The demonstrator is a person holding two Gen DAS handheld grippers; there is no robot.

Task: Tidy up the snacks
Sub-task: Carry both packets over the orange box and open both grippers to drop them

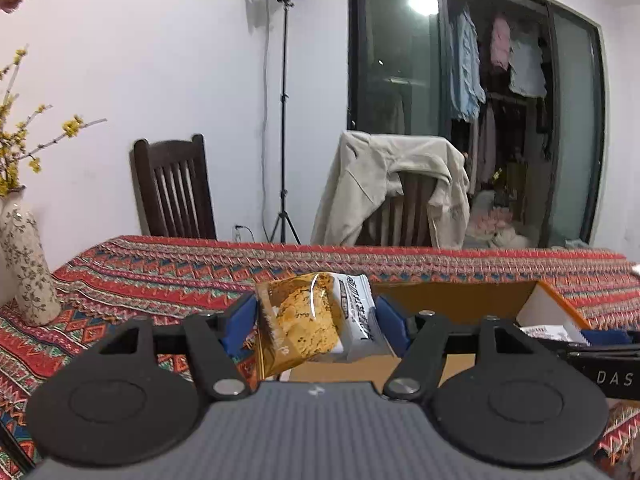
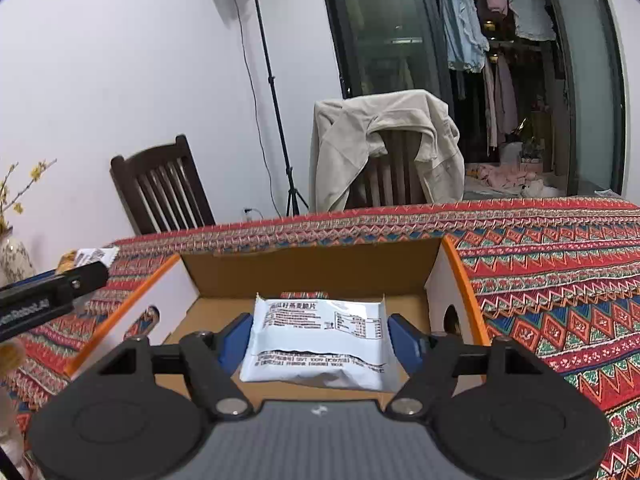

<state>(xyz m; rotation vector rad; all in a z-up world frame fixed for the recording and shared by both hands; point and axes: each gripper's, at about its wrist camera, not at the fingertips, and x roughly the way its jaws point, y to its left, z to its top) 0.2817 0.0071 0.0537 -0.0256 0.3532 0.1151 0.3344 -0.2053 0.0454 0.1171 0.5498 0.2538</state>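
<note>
Though crinkled, gold-and-white snack packet [image 1: 316, 320], glossy

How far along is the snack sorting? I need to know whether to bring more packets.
Nothing is visibly stowed yet: the cardboard box shows no loose packets where its floor is visible. In hand: the left hand-held gripper holds a golden snack packet beside the box, and the right hand-held gripper holds a white snack packet over the box. Left: placing both. No other snacks are in view.
</note>
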